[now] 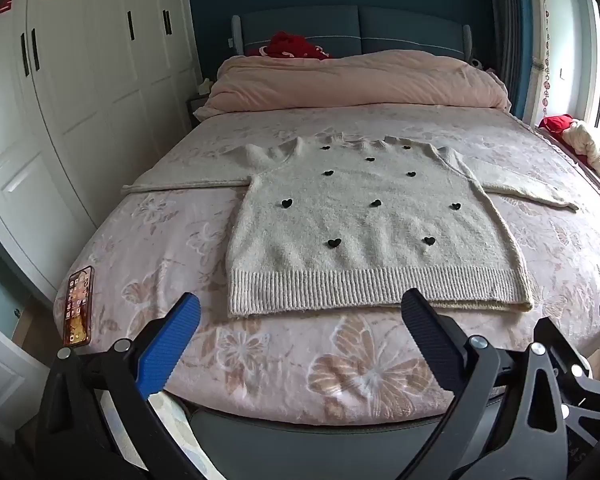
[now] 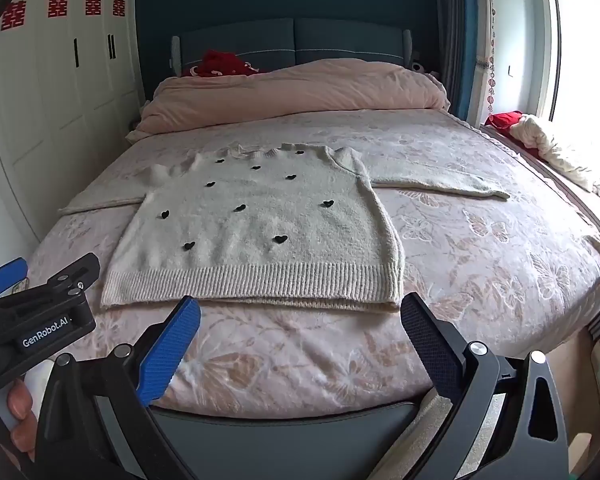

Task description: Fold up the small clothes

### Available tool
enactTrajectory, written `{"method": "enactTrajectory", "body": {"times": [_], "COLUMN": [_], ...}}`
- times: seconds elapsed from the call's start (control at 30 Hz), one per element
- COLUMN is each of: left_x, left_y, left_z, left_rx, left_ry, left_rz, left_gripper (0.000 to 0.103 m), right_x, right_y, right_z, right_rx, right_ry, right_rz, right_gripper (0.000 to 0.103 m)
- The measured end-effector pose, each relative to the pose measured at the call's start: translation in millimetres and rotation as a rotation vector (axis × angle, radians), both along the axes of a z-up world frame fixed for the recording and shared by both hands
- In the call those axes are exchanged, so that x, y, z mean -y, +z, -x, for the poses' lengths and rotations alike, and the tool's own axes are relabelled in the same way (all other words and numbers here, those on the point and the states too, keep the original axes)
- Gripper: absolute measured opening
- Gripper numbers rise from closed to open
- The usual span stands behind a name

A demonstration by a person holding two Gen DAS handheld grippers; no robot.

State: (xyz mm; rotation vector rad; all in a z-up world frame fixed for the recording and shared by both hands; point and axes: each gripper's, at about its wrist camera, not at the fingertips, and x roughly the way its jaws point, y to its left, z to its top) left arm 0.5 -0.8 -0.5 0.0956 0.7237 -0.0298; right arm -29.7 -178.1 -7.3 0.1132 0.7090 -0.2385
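A small cream knit sweater [image 1: 364, 232] with black hearts lies flat, face up, on the bed, sleeves spread to both sides and ribbed hem nearest me. It also shows in the right wrist view [image 2: 256, 232]. My left gripper [image 1: 300, 304] is open and empty, hovering just short of the hem above the bed's foot. My right gripper [image 2: 300, 306] is open and empty, also just short of the hem, toward its right half. The left gripper's body [image 2: 40, 312] shows at the left of the right wrist view.
The bed [image 1: 148, 264] has a pink butterfly-print cover. A lit phone [image 1: 78, 306] lies at its near left corner. A rolled pink duvet [image 1: 356, 80] lies at the headboard. White wardrobes [image 1: 80, 92] stand left; clothes pile [image 2: 548, 148] on the right sill.
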Motion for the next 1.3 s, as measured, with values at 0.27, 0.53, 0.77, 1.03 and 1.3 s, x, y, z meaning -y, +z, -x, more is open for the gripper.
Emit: {"method": "enactTrajectory", "body": {"times": [0.27,0.53,0.77,1.03,1.3], "left_x": [1,2,1,0,-1], "left_y": [-7,-7,-9,-12,-12], "left_z": [4,-1,-2,-3,-3], "left_rx": [0.004,-0.014,-0.013,-0.012,-0.012], "left_ry": [-0.014,-0.003,-0.006,-0.001,-0.001], "left_rz": [0.001,0.001,0.003,0.000,0.000], "left_gripper": [0.098,0.098,0.098,0.098,0.098], "right_x": [0,-2,-2,-4,-5], "right_y": [0,-2,-1,-1,0], "right_z": [1,1,1,1,1], "right_rx": [0.000,-0.003,-0.003,0.003,0.005], "right_ry": [0.009,0.003,0.003,0.007,0.010], "right_rz": [-0.005,0.003,0.003,-0.003,-0.006], "right_gripper": [0.098,0.098,0.098,0.098,0.098]}}
